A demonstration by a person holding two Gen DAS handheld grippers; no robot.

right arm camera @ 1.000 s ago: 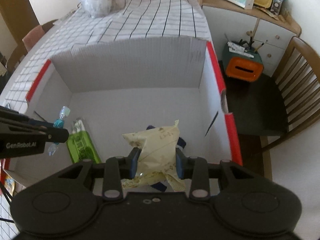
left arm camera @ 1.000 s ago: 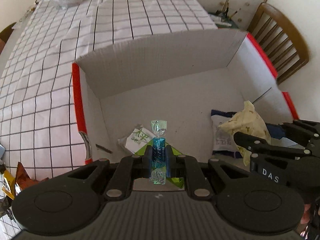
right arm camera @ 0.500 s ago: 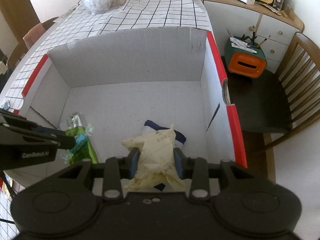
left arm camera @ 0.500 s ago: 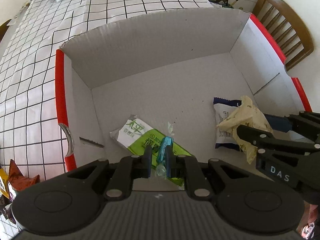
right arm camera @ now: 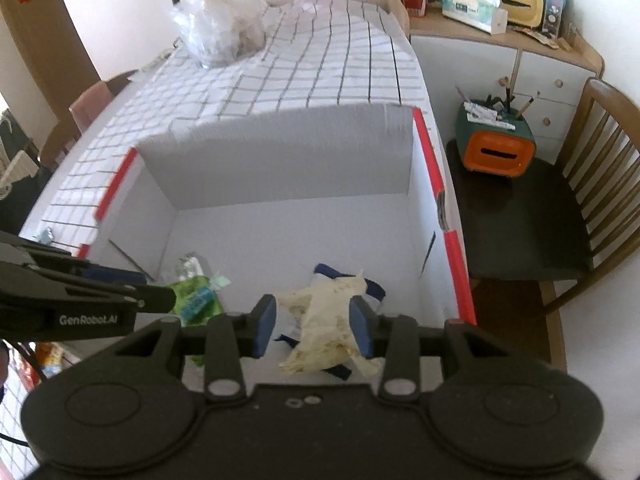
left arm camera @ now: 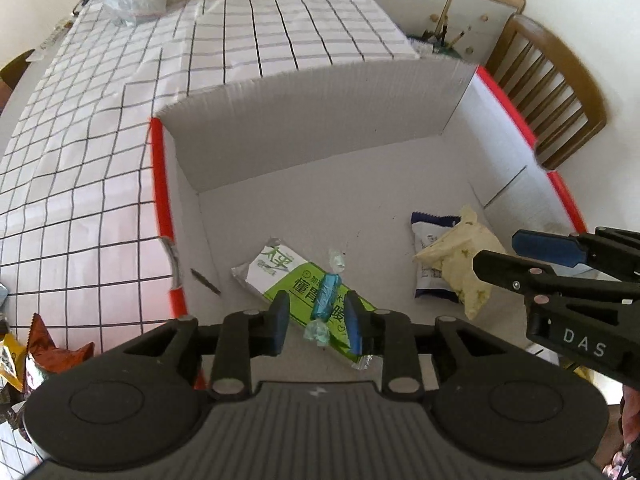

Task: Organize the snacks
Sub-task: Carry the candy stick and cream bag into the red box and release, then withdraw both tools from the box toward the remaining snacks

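Snacks are sitting loose on the floor of a white corrugated cardboard box with red-taped side rims (left arm camera: pixel 160 184), which is parked on a white tablecloth with a thin black grid (left arm camera: pixel 100 140). A small blue foil candy with clear twisted ends (left arm camera: pixel 326 298) is seen lying slantwise across a flat green-and-white printed packet (left arm camera: pixel 288 276), glossy and rectangular, near the box's left wall. Over toward the right wall, a crumpled pale-yellow paper-looking pouch (right arm camera: pixel 324 328) is draped over a white sachet with a dark blue zigzag edge (left arm camera: pixel 430 240).

The left gripper (left arm camera: pixel 318 322) is held with its blue-padded black jaws spread a bit; they've just been opening, and the candy is framed between the pads with daylight on both sides, so nothing is gripped. The right gripper (right arm camera: pixel 314 326) is found in the same state: jaws just been opening, parted around the yellow pouch, a clear gap on the left side, while contact at the right pad can't be told for sure.

A few shiny orange and yellow wrappers (left arm camera: pixel 36 354) are left on the cloth outside the box. A wooden slat-back chair (right arm camera: pixel 600 184) is parked beside the table.
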